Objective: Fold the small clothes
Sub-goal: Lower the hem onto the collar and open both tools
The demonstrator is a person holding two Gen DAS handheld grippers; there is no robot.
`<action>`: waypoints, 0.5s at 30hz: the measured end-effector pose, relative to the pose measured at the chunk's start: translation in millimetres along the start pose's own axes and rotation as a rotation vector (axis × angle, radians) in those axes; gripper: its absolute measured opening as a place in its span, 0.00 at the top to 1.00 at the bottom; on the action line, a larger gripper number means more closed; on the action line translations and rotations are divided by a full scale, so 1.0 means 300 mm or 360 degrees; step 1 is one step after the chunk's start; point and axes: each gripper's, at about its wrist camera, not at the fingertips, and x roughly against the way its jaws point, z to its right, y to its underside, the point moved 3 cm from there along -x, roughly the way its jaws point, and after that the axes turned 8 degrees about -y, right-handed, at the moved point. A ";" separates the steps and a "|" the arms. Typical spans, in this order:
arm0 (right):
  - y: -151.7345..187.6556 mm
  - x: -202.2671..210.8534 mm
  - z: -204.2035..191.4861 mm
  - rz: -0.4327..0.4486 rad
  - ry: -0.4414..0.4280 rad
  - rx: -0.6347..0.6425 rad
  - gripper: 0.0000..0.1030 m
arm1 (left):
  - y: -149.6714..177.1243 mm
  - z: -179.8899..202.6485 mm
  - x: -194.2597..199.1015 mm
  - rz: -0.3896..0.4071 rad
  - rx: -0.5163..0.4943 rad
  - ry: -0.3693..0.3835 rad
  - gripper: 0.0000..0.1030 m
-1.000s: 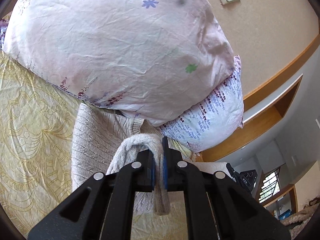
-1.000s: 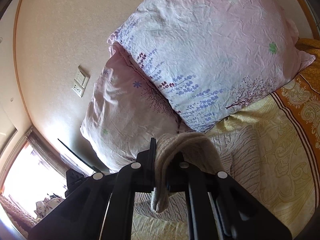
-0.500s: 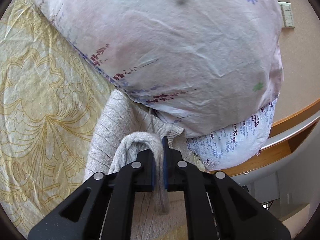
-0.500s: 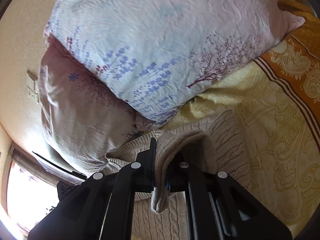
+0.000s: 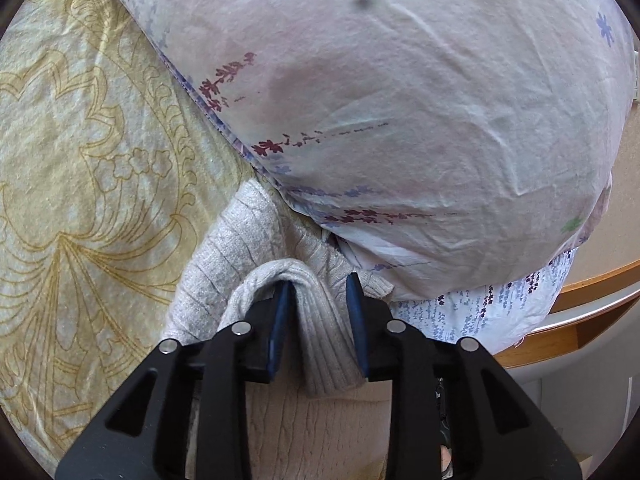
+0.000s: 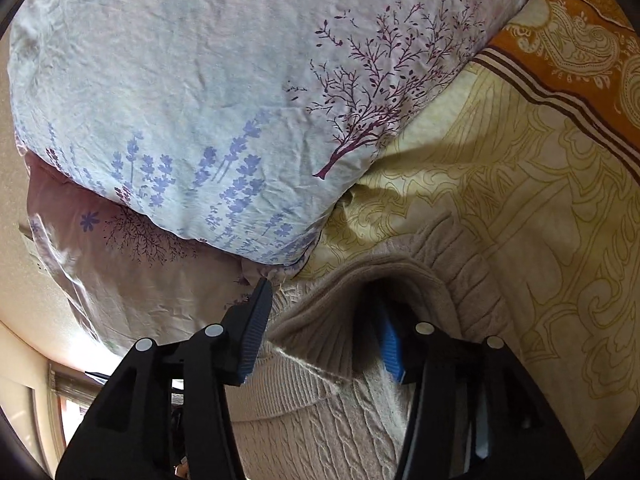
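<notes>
A beige cable-knit sweater (image 5: pixel 240 240) lies on the yellow patterned bedspread (image 5: pixel 80 160), against the pillows. My left gripper (image 5: pixel 318 292) is open, with a ribbed fold of the sweater (image 5: pixel 320 320) lying loose between its blue pads. My right gripper (image 6: pixel 320 304) is open wide. The sweater's ribbed hem (image 6: pixel 384 276) drapes over its right finger and hides the tip. The sweater's knit body (image 6: pixel 340 420) fills the space below the jaws.
A large pale floral pillow (image 5: pixel 400 100) lies just ahead of the left gripper. In the right wrist view two pillows (image 6: pixel 220 80) are stacked against the wall. An orange border of the bedspread (image 6: pixel 580 40) runs at the far right. A wooden headboard ledge (image 5: pixel 580 300) shows right.
Both grippers have opened, letting go of the sweater fold they held pinched. Both have moved down and closer to the bed and pillows.
</notes>
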 end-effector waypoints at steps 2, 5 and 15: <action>-0.003 0.002 0.003 0.0007 -0.0013 -0.0016 0.50 | -0.002 0.008 -0.006 0.0006 0.0005 0.0002 0.69; -0.010 0.009 0.012 0.0031 -0.0071 -0.0071 0.46 | -0.010 0.003 -0.009 0.0017 0.0078 0.0043 0.67; -0.020 0.005 0.001 0.0027 -0.0049 -0.0054 0.44 | -0.027 0.025 -0.010 0.0044 0.0109 0.0065 0.57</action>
